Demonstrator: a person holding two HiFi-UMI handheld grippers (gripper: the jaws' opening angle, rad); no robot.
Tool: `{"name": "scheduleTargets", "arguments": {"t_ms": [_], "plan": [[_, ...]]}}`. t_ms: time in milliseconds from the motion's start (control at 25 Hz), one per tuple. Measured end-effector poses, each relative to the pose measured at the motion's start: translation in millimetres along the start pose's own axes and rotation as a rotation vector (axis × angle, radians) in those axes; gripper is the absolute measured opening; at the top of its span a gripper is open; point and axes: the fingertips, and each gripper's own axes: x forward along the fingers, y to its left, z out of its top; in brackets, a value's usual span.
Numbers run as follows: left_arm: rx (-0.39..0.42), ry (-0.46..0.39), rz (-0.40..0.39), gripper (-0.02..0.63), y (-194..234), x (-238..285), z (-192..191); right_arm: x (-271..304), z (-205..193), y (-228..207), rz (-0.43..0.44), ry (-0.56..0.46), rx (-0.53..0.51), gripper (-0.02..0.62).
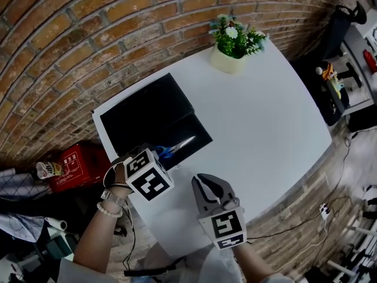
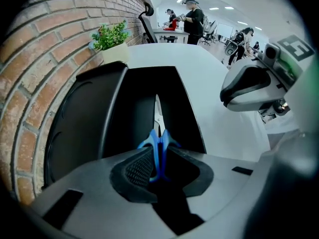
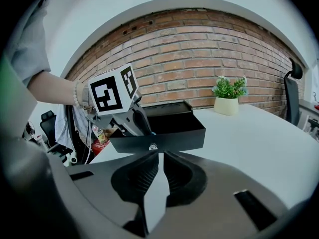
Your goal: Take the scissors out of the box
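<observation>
**FINGERS STRADDLE SCISSORS INSIDE THE OPEN BOX**

My left gripper point(image 2: 159, 153) points steeply down into the open black box point(image 1: 197, 128) at centre left of the head view. Its fingers point(image 2: 135, 169) stand wide on either side of the blue handles of the scissors point(image 2: 159, 142). The handles rise edge-on between the pads. The left pad sits just beside the blue plastic and a dark gap shows on the right, so nothing is clamped. The scissors lie in the box's tray, their silver blades running toward the upper right of the head view. The box's lid point(image 1: 147, 108) lies open on the side toward the brick wall point(image 1: 88, 40).

My right gripper point(image 3: 158, 156) hangs over the white counter point(image 1: 265, 111) at lower centre of the head view, just beside the left one and apart from the box. Its fingers are drawn almost together, with only a thin slit of white counter showing between them and nothing in it.

A potted plant point(image 1: 235, 43) stands at the counter's far edge, top centre, well apart from the box. A red crate point(image 1: 79, 165) sits on the floor at lower left. In the left gripper view, people stand at desks in the distance, top centre.
</observation>
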Motion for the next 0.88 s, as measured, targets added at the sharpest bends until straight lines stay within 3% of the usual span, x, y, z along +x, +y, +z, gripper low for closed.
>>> {"name": "scheduleTargets", "arguments": {"t_ms": [480,880], "plan": [[-0.028,-0.112,0.063,0.091,6,-26,4,-6,12,5,-0.013,-0.012,-0.034,0.058],[-0.083,-0.26,0.086,0.091,6,-59,4,-10,30,20,-0.023,-0.029,-0.067,0.058]]}}
